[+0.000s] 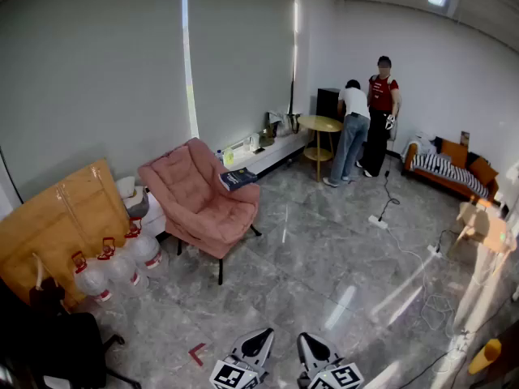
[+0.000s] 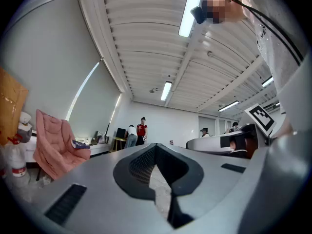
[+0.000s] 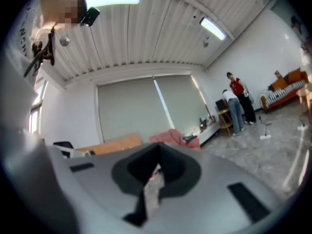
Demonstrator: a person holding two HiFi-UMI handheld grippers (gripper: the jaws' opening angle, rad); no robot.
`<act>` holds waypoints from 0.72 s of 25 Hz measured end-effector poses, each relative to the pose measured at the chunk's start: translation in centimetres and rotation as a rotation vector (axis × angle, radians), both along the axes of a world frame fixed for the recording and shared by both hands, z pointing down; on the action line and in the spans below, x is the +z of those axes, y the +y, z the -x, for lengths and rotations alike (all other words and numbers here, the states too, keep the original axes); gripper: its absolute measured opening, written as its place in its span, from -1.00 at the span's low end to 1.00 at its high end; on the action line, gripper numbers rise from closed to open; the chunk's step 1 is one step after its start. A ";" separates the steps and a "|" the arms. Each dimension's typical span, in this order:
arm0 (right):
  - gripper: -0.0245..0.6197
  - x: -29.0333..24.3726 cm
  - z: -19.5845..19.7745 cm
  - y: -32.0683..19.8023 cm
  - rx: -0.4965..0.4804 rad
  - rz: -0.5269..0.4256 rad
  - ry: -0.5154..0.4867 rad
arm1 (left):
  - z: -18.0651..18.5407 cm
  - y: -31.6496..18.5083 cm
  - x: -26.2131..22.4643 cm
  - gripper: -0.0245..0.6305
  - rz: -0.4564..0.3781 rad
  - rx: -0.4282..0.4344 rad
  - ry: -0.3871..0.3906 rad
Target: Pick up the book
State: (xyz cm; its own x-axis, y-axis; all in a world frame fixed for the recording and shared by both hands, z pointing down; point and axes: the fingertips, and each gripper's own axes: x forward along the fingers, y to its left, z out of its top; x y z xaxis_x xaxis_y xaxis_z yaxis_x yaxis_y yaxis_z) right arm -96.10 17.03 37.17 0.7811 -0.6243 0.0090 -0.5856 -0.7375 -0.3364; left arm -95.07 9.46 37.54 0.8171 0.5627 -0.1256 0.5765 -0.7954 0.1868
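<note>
A dark blue book (image 1: 238,178) lies on the right armrest of a pink lounge chair (image 1: 199,205) across the room. It also shows small in the left gripper view as the book (image 2: 79,144) on the chair (image 2: 53,147), and in the right gripper view as the book (image 3: 189,138). My left gripper (image 1: 261,333) and right gripper (image 1: 304,339) sit side by side at the bottom edge of the head view, far from the chair. Each gripper's jaws meet at the tips, left gripper (image 2: 155,145) and right gripper (image 3: 157,147), with nothing held.
Several water bottles (image 1: 113,266) and a wooden board (image 1: 57,217) stand left of the chair. A black office chair (image 1: 57,347) is at the near left. Two people (image 1: 369,112) stand by a yellow round table (image 1: 320,124). Cables and a power strip (image 1: 379,221) lie at the right.
</note>
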 end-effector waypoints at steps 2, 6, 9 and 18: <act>-0.89 0.3 -0.1 0.2 0.001 0.003 -0.004 | -0.1 0.2 0.1 -0.87 0.003 0.000 0.001; -0.89 0.6 -0.2 0.5 0.002 0.010 -0.009 | -0.4 0.9 0.3 -0.87 0.001 0.006 0.005; -0.89 0.6 -0.4 1.3 0.015 0.019 -0.002 | -0.7 1.9 0.4 -0.87 -0.001 0.018 0.003; -0.89 1.3 -0.3 6.5 0.107 0.051 0.015 | -1.1 7.7 0.3 -0.87 -0.004 0.112 0.033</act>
